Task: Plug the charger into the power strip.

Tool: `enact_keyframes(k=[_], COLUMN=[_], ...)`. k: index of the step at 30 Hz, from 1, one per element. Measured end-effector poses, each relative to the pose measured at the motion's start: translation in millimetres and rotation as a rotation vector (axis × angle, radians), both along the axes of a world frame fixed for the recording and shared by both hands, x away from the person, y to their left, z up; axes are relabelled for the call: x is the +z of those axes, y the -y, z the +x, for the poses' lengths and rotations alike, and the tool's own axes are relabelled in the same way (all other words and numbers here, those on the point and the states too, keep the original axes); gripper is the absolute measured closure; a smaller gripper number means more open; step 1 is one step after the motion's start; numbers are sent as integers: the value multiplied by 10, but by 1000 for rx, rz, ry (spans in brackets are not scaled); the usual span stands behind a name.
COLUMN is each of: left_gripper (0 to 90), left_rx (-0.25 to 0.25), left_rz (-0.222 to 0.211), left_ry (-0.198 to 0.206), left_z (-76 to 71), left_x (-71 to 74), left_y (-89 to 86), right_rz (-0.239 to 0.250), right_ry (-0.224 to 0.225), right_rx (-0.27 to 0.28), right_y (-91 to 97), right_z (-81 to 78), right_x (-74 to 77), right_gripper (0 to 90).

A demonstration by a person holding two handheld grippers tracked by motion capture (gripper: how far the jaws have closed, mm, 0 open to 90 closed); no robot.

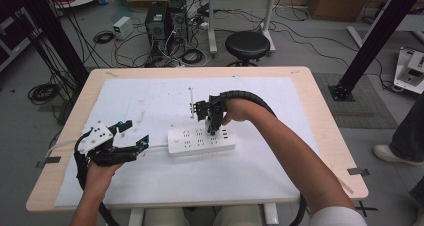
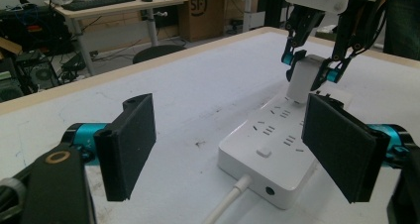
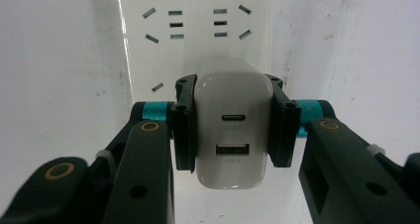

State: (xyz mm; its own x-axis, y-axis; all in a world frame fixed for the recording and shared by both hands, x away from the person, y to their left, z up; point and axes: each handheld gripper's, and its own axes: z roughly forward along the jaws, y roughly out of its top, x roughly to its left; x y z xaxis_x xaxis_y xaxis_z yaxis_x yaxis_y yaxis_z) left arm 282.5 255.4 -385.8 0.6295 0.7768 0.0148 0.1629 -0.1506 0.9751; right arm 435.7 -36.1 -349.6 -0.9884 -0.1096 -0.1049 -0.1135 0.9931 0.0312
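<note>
While the right gripper (image 3: 232, 130) clamps the charger (image 3: 233, 130) upright on the strip's (image 1: 200, 145) far end, seating looks unfinished; the left gripper (image 1: 135, 133) waits open beside the strip's cord end.

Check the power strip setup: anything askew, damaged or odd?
Nothing stands out. The power strip lies flat on the white mat, unbroken. The right gripper squarely clamps the white charger over its sockets; left gripper is open, clear.
</note>
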Motion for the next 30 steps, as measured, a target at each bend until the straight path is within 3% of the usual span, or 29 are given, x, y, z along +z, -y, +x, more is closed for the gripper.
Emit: enact_keyframes(k=[2, 4, 17, 30], left_gripper=[213, 213, 213, 241], left_rx=[1, 9, 12, 21], left_rz=[-4, -9, -8, -12], left_ry=[-2, 2, 1, 4], left_z=[-9, -37, -42, -52], left_x=[1, 1, -2, -10], left_y=[1, -18, -23, -54], right_rz=[2, -50, -92, -84], right_ry=[2, 2, -29, -35], right_rx=[9, 0, 4, 1], right_y=[-6, -49, -141, -130], right_z=[11, -4, 54, 72], right_x=[-3, -72, -74, -120], right_gripper=[640, 640, 642, 642])
